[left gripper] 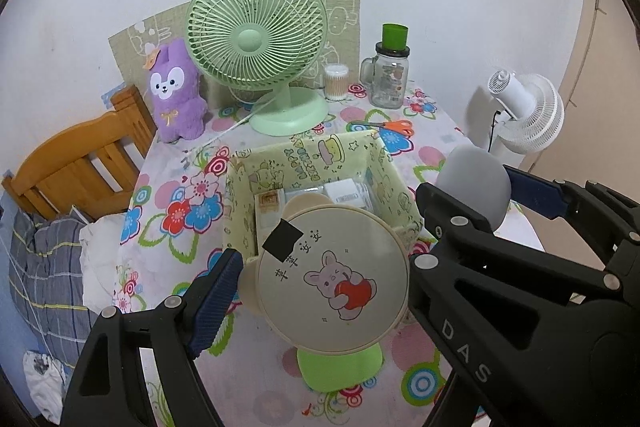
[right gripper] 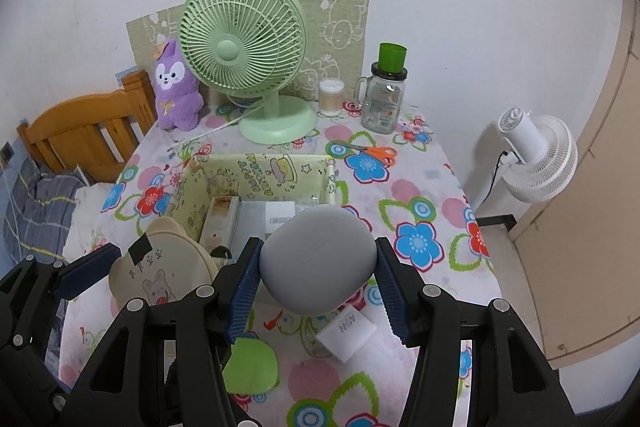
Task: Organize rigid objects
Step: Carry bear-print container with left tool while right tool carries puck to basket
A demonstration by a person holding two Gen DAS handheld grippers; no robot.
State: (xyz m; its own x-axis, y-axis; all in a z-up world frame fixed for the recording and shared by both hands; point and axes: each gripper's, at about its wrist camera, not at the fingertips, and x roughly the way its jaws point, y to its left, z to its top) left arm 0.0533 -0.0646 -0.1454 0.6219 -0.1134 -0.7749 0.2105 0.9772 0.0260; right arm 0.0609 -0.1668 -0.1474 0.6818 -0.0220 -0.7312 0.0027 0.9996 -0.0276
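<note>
The left gripper (left gripper: 320, 291) holds a round beige mirror (left gripper: 332, 267) with a bunny drawing; its blue pads are clamped on the two sides of the mirror. The mirror is over the near edge of the yellow fabric box (left gripper: 320, 155), which stands in the middle of the flowered table (left gripper: 172, 187). A green foot (left gripper: 340, 367) shows under the mirror at 6 o'clock.

The right gripper (right gripper: 318, 287) has its jaws pressed on a grey egg-shaped object (right gripper: 318, 259), just near the box edge. Below it, at 6 o'clock, a small white block (right gripper: 347, 335) lies on the table.

Inside the box some white and beige packets (right gripper: 256, 215) lie flat.

Behind the box, at 12 o'clock, stands a green desk fan (right gripper: 240, 55). At 11 o'clock sits a purple plush toy (right gripper: 176, 87). At 1 o'clock there are a tub of cotton swabs (right gripper: 331, 97) and a glass jar (right gripper: 382, 99) with a green cup (right gripper: 392, 57) on top. Orange scissors (right gripper: 372, 151) lie between the jar and the box. A white fan (right gripper: 536, 155) stands beside the table at 3 o'clock, and a wooden bed frame (right gripper: 80, 131) at 9 o'clock.
</note>
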